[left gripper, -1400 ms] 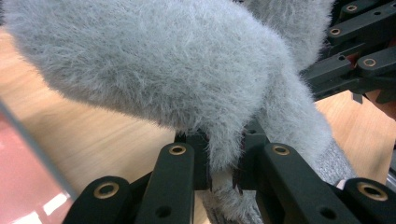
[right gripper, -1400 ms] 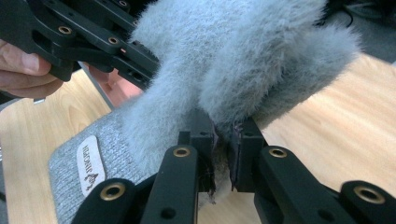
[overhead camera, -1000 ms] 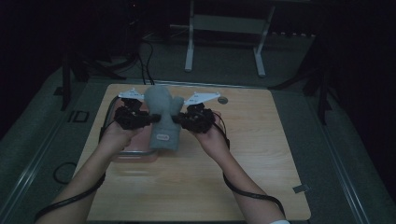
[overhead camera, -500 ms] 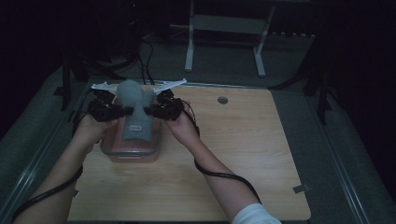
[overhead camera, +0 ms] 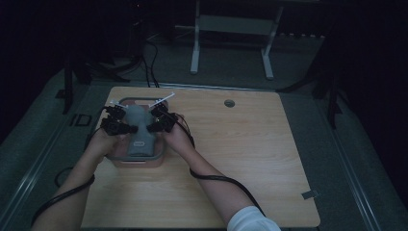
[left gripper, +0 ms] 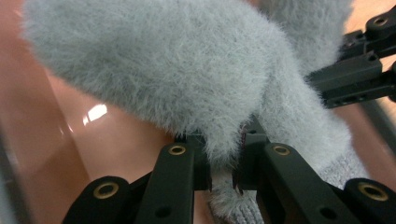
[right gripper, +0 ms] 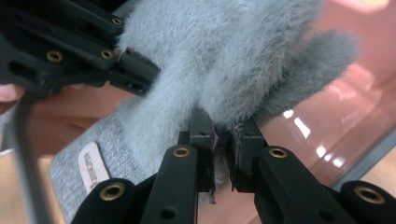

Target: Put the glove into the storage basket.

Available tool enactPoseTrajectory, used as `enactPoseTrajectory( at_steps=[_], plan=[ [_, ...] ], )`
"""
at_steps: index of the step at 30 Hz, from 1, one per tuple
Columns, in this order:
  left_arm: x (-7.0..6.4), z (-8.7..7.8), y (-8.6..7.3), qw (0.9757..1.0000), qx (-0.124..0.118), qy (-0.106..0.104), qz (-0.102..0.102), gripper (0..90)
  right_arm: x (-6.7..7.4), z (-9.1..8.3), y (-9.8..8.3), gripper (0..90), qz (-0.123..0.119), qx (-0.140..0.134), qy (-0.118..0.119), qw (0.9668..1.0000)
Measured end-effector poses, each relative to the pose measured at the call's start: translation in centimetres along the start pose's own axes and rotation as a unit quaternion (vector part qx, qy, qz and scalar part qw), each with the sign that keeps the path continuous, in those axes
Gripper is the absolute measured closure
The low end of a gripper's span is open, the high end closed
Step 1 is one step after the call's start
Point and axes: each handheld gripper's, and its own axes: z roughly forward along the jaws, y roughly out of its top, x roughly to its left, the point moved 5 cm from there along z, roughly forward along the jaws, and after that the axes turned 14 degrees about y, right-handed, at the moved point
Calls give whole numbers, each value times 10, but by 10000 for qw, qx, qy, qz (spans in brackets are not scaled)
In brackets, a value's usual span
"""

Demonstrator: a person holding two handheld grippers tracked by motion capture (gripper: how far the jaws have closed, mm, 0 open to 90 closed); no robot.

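Observation:
A grey fluffy mitten (overhead camera: 136, 132) with a knit cuff and a small label hangs between both grippers over a pink bin (overhead camera: 139, 162) at the table's left. My left gripper (overhead camera: 128, 127) is shut on the mitten's left edge. The left gripper view shows its jaws (left gripper: 225, 161) pinching the fur (left gripper: 163, 70) above the bin's pink floor (left gripper: 116, 144). My right gripper (overhead camera: 149, 127) is shut on the opposite edge, its jaws (right gripper: 222, 149) pressed together on the fur (right gripper: 224, 56). The bin wall (right gripper: 327, 121) lies just beyond.
The wooden table (overhead camera: 240, 159) spreads to the right of the bin, with a round cable hole (overhead camera: 229, 103) near its far edge. A cable (overhead camera: 211, 177) trails from the right hand across the table. A white stand (overhead camera: 195, 53) is on the floor behind.
Both hands have carried the mitten left and downward, from the middle of the table's far side to the pink bin. Both grips are unchanged.

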Motion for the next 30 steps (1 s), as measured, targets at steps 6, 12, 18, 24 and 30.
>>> enactPoseTrajectory(
  at_steps=[6,12,18,24,30],
  plan=[
    [-4,17,3,9985,427,264,199,803,-8,13,-4,810,126,378,-218,9990],
    [-6,32,1,9964,662,399,357,792,-13,19,-6,708,150,588,-237,9979],
    [-7,36,1,9959,724,440,321,775,-9,14,-4,584,-12,552,-244,9982],
    [-7,36,1,9957,695,545,296,716,-2,-7,4,471,-280,241,-209,9991],
    [-2,22,6,9963,219,805,219,398,3,-31,7,351,-378,-32,-90,9992]
  ],
)
